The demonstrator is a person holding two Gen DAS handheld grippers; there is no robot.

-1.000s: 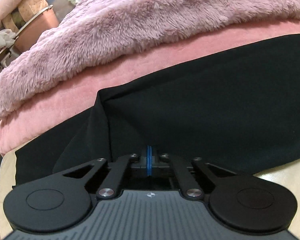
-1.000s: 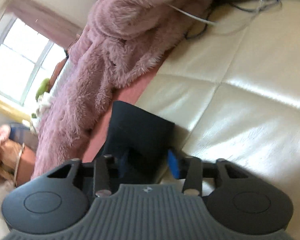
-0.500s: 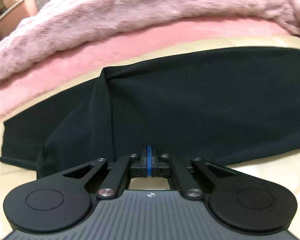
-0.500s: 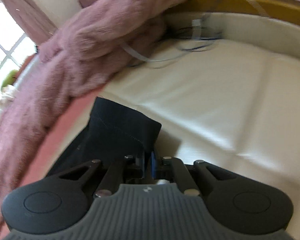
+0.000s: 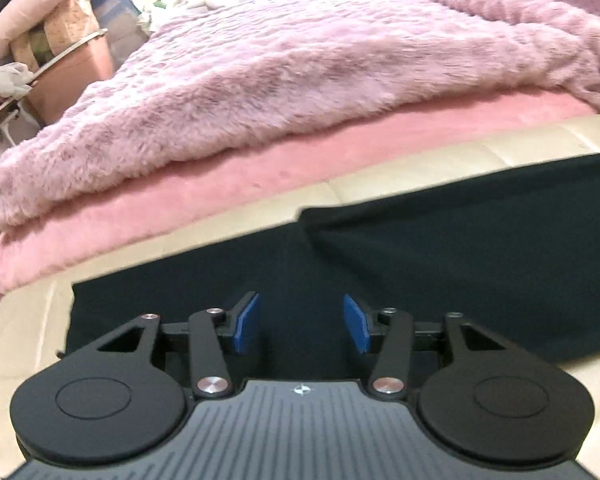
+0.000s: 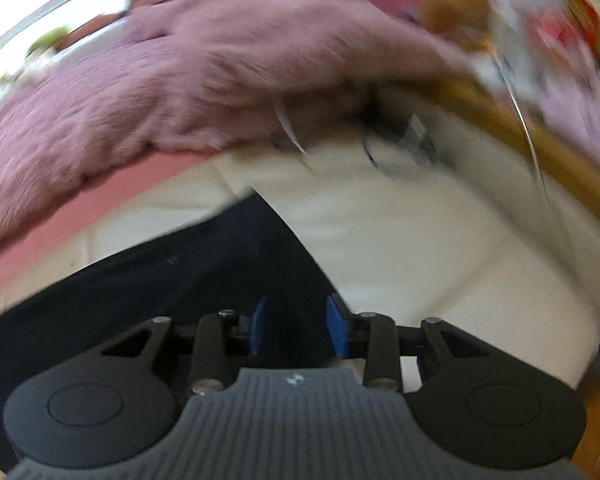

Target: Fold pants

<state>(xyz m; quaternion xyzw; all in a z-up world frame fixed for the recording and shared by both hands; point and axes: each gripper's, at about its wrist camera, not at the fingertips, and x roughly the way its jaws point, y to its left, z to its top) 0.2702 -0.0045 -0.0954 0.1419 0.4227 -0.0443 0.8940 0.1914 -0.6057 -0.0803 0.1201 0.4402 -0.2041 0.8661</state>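
The black pants lie flat on the cream quilted surface, one layer folded over another with a fold edge running from the middle to the right. My left gripper is open just above the pants' near edge, holding nothing. In the blurred right wrist view the pants end in a corner near the centre, and my right gripper is open over that end, holding nothing.
A fluffy mauve blanket over a pink blanket lies behind the pants. Boxes and bags stand at the far left. Cables and a wooden edge lie beyond the pants in the right wrist view.
Both grippers were shut on the pants' edge half a second ago and have opened and let go. The pants now lie flat, nearer the front than before.
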